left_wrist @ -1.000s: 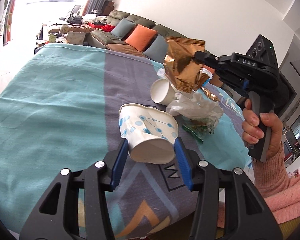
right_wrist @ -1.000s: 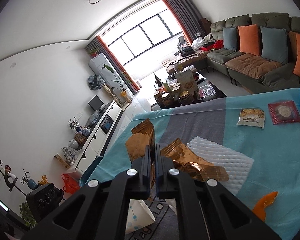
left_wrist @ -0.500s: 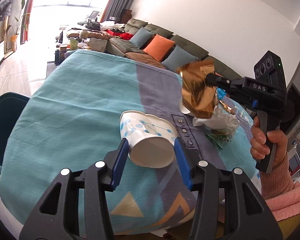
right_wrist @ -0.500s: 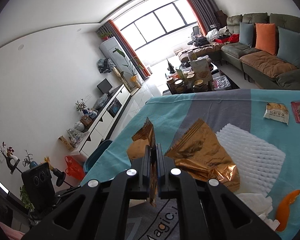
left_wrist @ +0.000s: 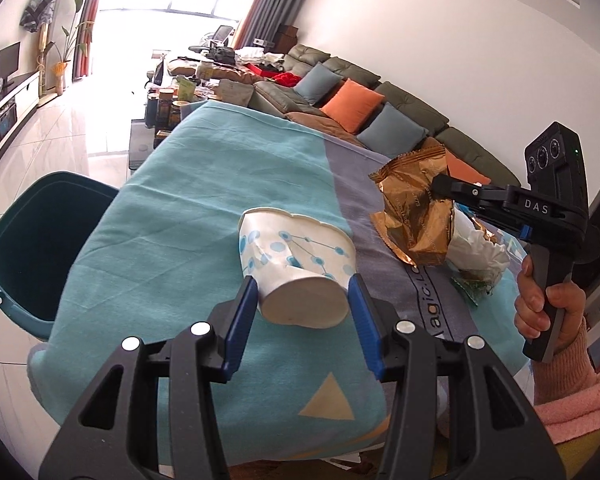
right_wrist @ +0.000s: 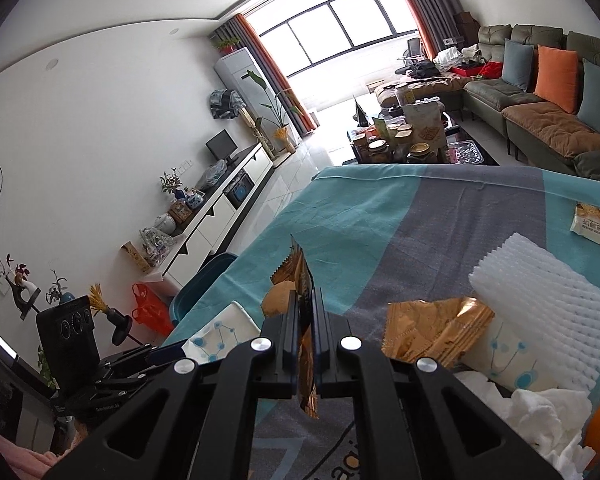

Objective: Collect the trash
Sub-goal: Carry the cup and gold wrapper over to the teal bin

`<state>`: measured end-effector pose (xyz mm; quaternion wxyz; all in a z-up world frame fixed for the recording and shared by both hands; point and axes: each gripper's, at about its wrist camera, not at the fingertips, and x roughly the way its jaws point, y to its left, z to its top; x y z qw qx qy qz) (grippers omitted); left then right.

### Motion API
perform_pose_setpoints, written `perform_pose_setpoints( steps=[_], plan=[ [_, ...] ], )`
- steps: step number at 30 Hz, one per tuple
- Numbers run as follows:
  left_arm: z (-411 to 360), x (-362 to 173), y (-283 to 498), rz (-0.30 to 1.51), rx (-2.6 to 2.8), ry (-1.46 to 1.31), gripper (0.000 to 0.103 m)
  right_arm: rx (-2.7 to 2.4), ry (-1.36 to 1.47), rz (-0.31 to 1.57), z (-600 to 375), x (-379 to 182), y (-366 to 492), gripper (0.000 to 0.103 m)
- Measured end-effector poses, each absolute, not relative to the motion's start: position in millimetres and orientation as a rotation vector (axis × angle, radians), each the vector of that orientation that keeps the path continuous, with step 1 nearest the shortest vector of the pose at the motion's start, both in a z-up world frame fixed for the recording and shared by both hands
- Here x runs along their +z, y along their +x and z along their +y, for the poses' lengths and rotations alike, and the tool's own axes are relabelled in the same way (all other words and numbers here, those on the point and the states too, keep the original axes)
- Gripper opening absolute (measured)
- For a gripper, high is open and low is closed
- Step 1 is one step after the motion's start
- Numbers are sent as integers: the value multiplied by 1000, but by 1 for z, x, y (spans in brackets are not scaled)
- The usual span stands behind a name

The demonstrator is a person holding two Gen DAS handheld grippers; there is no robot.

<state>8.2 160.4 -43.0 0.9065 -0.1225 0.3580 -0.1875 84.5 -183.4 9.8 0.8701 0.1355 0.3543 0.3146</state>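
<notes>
While the left gripper holds its 2 blue pads about half spread, they pinch a crumpled paper cup by its base end, 1 pad on each side. The cup is white with blue dots, its dented rim pointing toward 12 o'clock, and it hangs above the teal and grey tablecloth. At 9 o'clock in the left wrist view a dark teal bin stands on the floor just beside the table edge.

The right gripper has its jaws pressed together on a gold snack wrapper, a thin fold of foil clamped between them and sticking out both ahead of and below the fingers. From the left wrist view the same wrapper dangles crumpled from the gripper tip at 2 o'clock, clear of the cloth, with a hand around the handle.

On the table toward 3 o'clock in the right wrist view lie a second gold wrapper, white foam netting, another paper cup and crumpled tissue.
</notes>
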Motion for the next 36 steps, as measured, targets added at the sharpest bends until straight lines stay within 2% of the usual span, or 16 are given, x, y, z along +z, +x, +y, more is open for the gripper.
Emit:
perform_pose_setpoints(
  steps=[30, 31, 32, 36],
  plan=[
    [262, -15, 4, 644, -153, -298, 45, 935, 245, 799, -30, 20, 138, 5],
    [267, -15, 5, 642, -145, -303, 42, 941, 244, 804, -24, 19, 140, 5],
    [271, -15, 7, 649, -143, -308, 5, 947, 242, 810, -18, 18, 142, 5],
    [289, -20, 16, 657, -118, -321, 6, 976, 233, 830, 7, 13, 150, 5]
  ],
)
